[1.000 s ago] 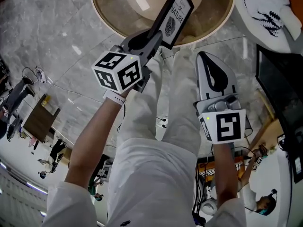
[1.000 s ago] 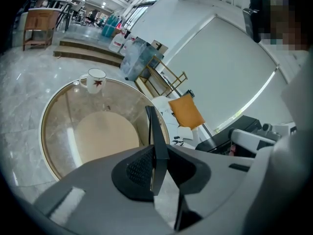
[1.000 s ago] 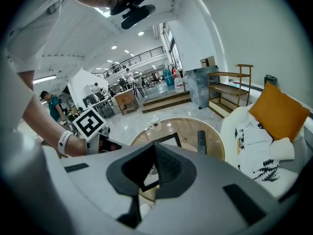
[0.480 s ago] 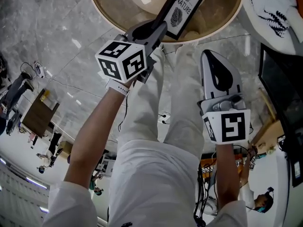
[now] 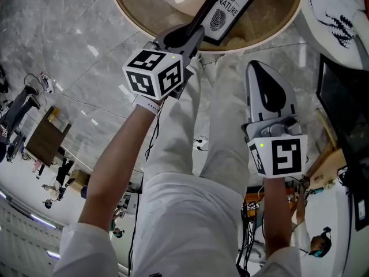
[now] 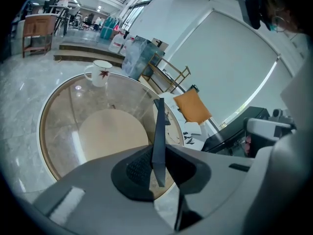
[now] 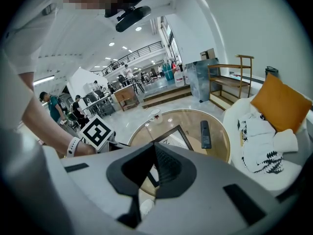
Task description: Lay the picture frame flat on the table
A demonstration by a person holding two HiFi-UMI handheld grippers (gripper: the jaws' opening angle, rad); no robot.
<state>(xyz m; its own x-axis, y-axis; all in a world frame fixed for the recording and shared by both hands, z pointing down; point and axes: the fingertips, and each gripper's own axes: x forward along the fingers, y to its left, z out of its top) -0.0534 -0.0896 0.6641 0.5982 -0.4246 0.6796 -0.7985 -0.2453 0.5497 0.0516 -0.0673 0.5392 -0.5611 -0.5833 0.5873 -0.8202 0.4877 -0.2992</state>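
Left tool (image 5: 193,32) pinched the picture frame (image 5: 228,9) at its near edge, length tilting far-right over the bench (image 5: 130,16); my right tool (image 5: 254,68) hung pressed together.

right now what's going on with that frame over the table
A person holds a claw in each hand. The left claw is clamped on one edge of the black picture frame and holds it tilted over the round glass table, not yet lying flat. The right claw is shut and empty, held back above the person's legs, short of the table's edge.
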